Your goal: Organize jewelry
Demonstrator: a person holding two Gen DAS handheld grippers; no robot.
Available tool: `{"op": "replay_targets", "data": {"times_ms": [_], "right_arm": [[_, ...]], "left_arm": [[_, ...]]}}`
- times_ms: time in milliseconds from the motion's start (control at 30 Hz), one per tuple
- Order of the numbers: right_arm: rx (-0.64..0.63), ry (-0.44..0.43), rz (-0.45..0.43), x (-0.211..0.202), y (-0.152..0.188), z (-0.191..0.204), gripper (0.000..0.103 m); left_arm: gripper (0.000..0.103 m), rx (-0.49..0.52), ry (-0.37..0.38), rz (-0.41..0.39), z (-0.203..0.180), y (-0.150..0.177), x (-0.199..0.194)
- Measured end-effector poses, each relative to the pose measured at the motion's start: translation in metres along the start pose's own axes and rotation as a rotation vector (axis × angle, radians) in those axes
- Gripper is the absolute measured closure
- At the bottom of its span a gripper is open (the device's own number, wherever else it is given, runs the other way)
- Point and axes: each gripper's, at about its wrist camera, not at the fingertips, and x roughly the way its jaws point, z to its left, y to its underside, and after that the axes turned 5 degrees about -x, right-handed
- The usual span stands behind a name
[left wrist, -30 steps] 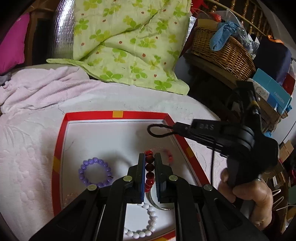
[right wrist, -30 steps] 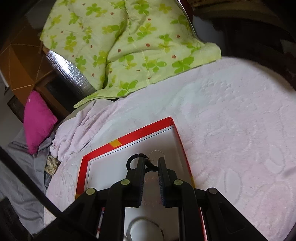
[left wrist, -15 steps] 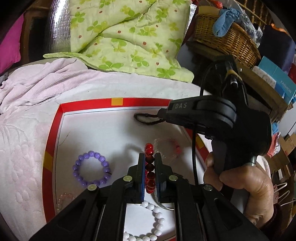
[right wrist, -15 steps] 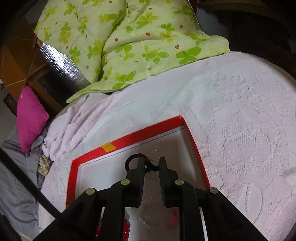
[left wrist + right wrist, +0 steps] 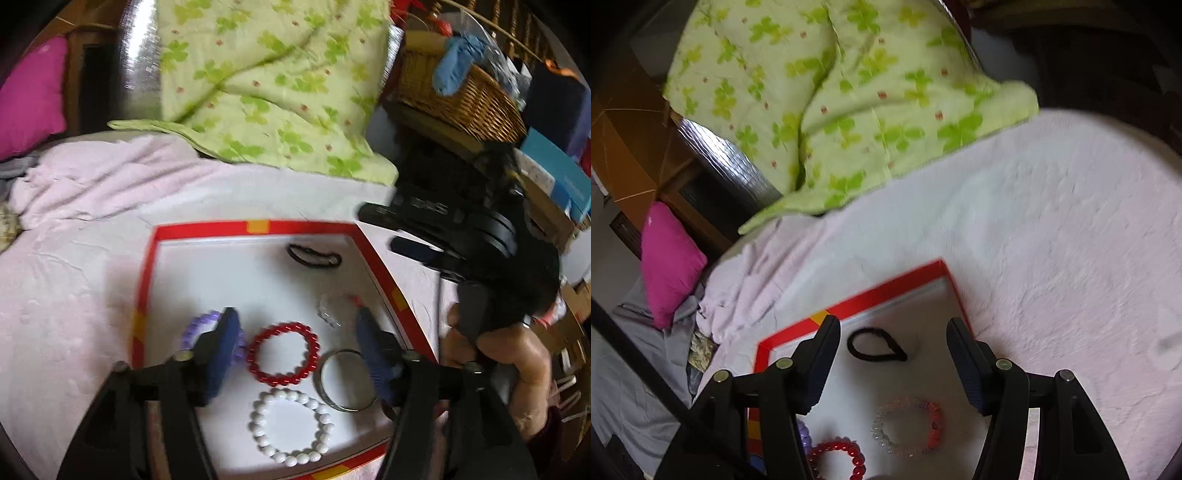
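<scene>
A white tray with a red rim [image 5: 207, 228] lies on the pink bedspread. In it lie a red bead bracelet [image 5: 283, 352], a white bead bracelet [image 5: 291, 426], a purple bead bracelet [image 5: 192, 330], a silver bangle [image 5: 345, 380], a clear and pink bracelet [image 5: 908, 426] and a black hair tie [image 5: 314, 255]. My left gripper [image 5: 295, 325] is open and empty above the red bracelet. My right gripper [image 5: 894, 332] is open and empty above the black hair tie [image 5: 877, 346]; it shows in the left wrist view [image 5: 454, 236] at the tray's right edge.
A green flowered quilt [image 5: 273, 81] lies behind the tray. A pink pillow [image 5: 670, 264] is at the far left. A wicker basket [image 5: 461, 99] and boxes stand at the right, off the bed. The pink bedspread [image 5: 1052, 221] spreads around the tray.
Both grippers have opened. The left let go of the red bracelet, which now lies flat in the tray. The right let go of the black hair tie and pulled back right.
</scene>
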Motion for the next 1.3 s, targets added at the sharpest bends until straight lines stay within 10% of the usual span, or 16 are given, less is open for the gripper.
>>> {"op": "replay_targets", "data": {"times_ms": [467, 900, 1300], "right_arm": [[-0.213, 0.108, -0.072, -0.121, 0.050, 0.042, 0.037], [-0.408, 0.192, -0.041, -0.225, 0.194, 0.064, 0.033], [-0.526, 0.288, -0.037, -0.220, 0.211, 0.086, 0.031]], "left_arm": [[0.027, 0.099, -0.378, -0.110, 0.018, 0.027, -0.095], [0.027, 0.028, -0.401, -0.134, 0.026, 0.110, -0.173], [0.027, 0.105, -0.436, -0.095, 0.023, 0.121, -0.150]]}}
